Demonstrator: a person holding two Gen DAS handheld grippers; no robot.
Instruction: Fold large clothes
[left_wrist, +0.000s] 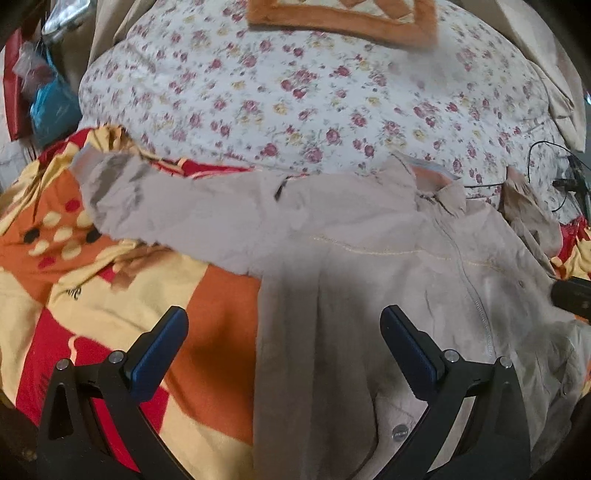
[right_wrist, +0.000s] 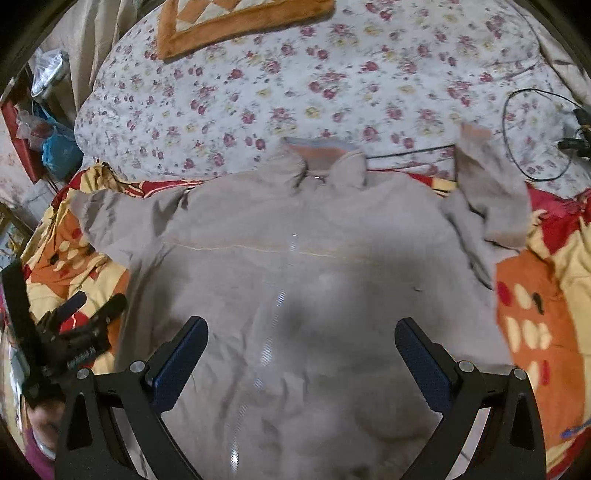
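1. Where it lies front up on the bed, the beige jacket (right_wrist: 314, 280) is spread flat on a red, orange and yellow blanket (left_wrist: 207, 295), collar (right_wrist: 325, 155) toward the floral quilt (right_wrist: 295, 92).
2. Its zipper (right_wrist: 275, 314) runs down the middle; a round snap (left_wrist: 400, 431) bears lettering too small to read.
3. Both sleeves lie out to the sides.
4. Left gripper (left_wrist: 284, 347) hovers spread wide over the jacket's edge, holding nothing.
5. Right gripper (right_wrist: 301, 354) hovers likewise, fingers apart, above the chest.
6. Dark writing on the blanket is illegible.
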